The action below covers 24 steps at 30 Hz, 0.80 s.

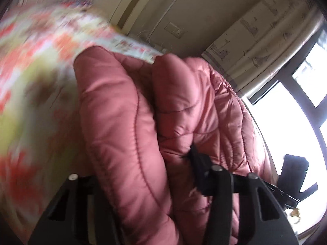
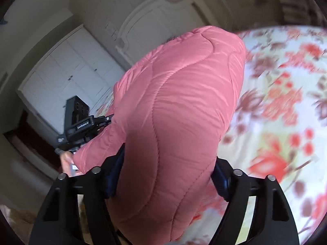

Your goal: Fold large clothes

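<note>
A: Where's the coat [image 2: 173,110]?
B: Bunched up over the floral bed [image 2: 286,102], between both tools.
A: The right tool [image 2: 166,175]?
B: Clamped on a thick puffy fold.
A: The left tool [image 1: 143,175]?
B: Narrower, pinching a coat fold; one finger [image 1: 199,163] shows, the other is hidden.

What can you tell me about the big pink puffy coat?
The pink coat is a puffy, quilted jacket of shiny, smooth-looking fabric with wavy stitched lines. It is bunched into thick folds on a flowery bedsheet. The right gripper has its fingers on both sides of one padded fold, and the left gripper grips another fold.
</note>
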Each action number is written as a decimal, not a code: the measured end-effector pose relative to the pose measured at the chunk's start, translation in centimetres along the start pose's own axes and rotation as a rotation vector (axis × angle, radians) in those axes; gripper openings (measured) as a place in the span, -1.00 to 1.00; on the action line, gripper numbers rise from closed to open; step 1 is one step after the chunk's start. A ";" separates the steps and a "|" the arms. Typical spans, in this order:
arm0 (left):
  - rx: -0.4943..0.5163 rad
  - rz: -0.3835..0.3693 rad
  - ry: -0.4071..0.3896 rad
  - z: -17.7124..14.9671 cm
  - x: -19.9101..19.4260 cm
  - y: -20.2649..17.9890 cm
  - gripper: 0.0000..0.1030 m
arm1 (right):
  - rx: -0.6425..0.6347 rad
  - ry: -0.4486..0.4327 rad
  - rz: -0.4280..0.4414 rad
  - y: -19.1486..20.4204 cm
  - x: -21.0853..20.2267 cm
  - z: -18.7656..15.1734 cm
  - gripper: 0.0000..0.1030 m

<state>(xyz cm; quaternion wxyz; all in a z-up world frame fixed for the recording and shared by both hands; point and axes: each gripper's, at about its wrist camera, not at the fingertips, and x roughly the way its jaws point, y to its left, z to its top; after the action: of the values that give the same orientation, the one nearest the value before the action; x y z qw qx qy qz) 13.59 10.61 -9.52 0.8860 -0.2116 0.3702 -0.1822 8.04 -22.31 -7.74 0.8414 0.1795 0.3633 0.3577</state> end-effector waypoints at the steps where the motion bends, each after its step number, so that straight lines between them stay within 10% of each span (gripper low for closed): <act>1: 0.008 0.005 -0.006 0.9 0.9 -0.8 -0.19 | -0.007 -0.024 -0.036 -0.2 -0.4 0.5 0.38; 9: 0.014 0.088 -0.023 7.5 10.3 -6.3 -0.19 | 0.064 -0.174 -0.253 -4.9 -2.6 8.1 0.34; 16: 0.072 0.173 -0.063 7.8 12.4 -6.4 0.40 | 0.148 -0.173 -0.450 -7.2 -2.2 9.2 0.73; 19: 0.044 0.199 -0.089 7.3 11.8 -5.0 0.81 | -0.038 -0.282 -0.566 -1.9 -3.1 8.5 0.73; 24: 0.024 0.206 -0.126 7.0 10.2 -4.2 0.85 | -0.324 -0.210 -0.632 4.5 2.4 6.6 0.84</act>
<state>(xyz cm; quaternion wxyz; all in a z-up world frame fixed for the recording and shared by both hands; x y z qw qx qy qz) 24.76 3.91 -8.81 0.9239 -0.1731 0.3315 -0.0812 11.98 -17.80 -1.96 0.9605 -0.0415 0.2510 0.1125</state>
